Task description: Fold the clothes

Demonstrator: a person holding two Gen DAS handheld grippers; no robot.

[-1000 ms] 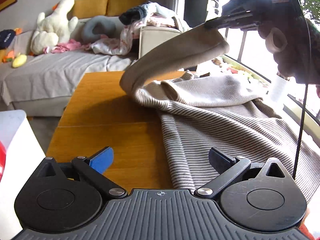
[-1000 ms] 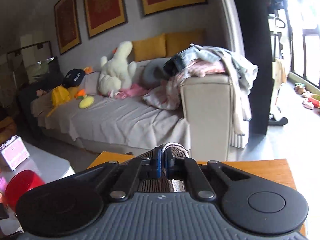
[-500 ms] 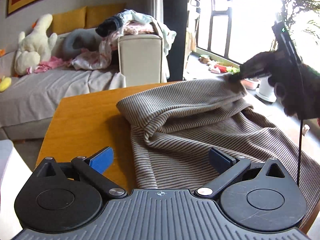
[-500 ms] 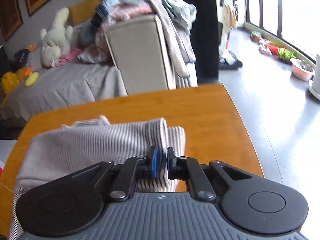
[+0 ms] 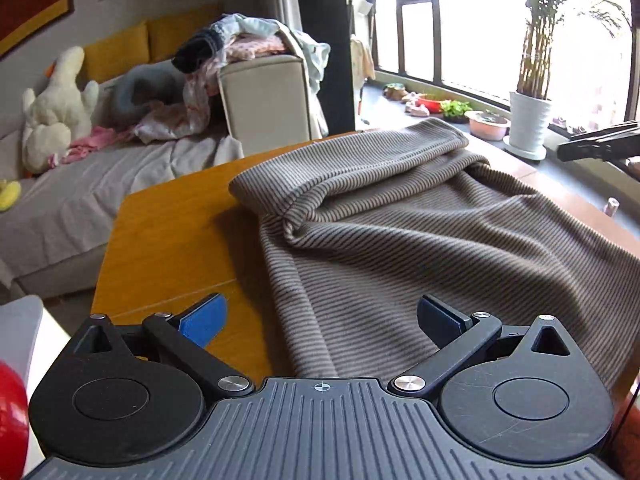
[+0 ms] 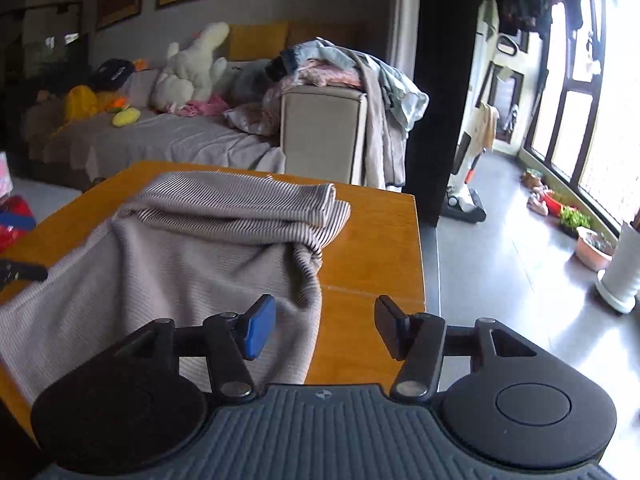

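A beige striped garment [image 5: 400, 232] lies spread on the wooden table [image 5: 168, 248], its sleeve [image 5: 352, 164] folded across the top. In the right wrist view the same garment [image 6: 192, 248] has the folded sleeve [image 6: 248, 204] lying flat on it. My left gripper [image 5: 320, 320] stands open just above the garment's near edge, holding nothing. My right gripper [image 6: 324, 328] hovers at the garment's right edge with its jaws opening and nothing pressed between them. Its tip [image 5: 596, 146] shows at the far right of the left wrist view.
A sofa [image 6: 160, 144] with soft toys [image 6: 192, 68] and a heap of clothes [image 6: 340, 68] stands beyond the table. Plant pots [image 5: 528, 120] line the window floor on the right. A red object [image 5: 10, 412] sits at the lower left.
My right gripper carried the sleeve down across the garment, let it go and drew back toward the table's right side. My left gripper stayed open and shifted slightly.
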